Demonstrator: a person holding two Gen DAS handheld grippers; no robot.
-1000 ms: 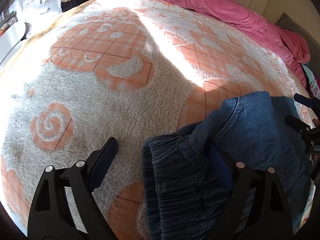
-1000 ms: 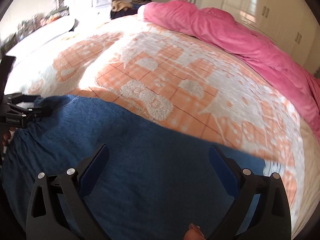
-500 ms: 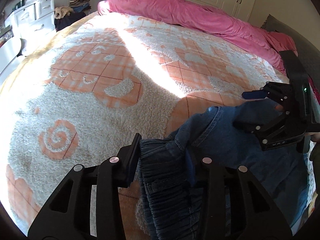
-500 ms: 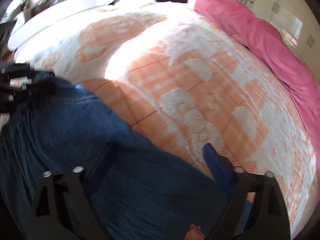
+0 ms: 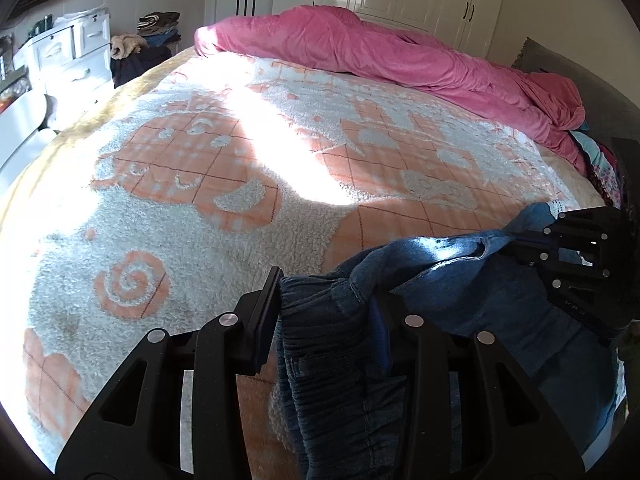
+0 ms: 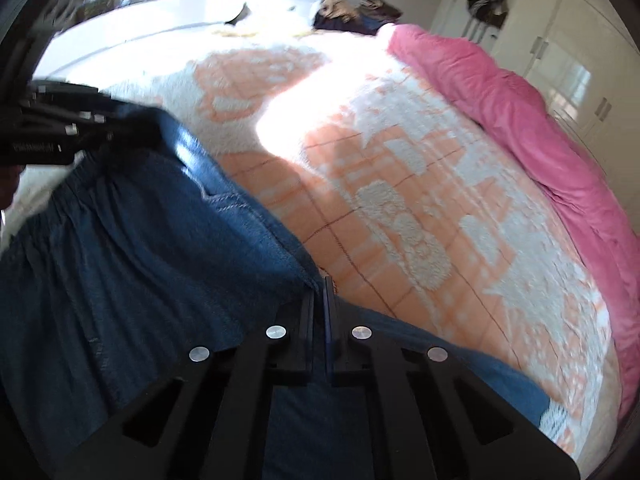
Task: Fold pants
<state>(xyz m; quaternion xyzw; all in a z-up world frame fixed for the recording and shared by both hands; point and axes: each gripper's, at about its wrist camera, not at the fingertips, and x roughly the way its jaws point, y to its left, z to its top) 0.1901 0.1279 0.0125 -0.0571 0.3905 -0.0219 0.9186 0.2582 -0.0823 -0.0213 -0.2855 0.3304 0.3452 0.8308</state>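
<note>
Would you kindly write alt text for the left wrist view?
The left gripper pinches the bunched waistband of blue denim pants on an orange-and-white fleece blanket. The right gripper holds their far edge; a pink duvet lies behind.

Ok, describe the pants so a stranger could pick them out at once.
Start from the big bed with the orange-and-white fleece blanket and the pink duvet heaped along its far side. At the near edge lie blue denim pants, waistband gathered: the only dark blue cloth there, and the only thing either gripper holds.

Blue denim pants [image 5: 472,304]; orange-and-white check-patterned fleece blanket [image 5: 224,184]; pink duvet [image 5: 360,52]; black grippers.
</note>
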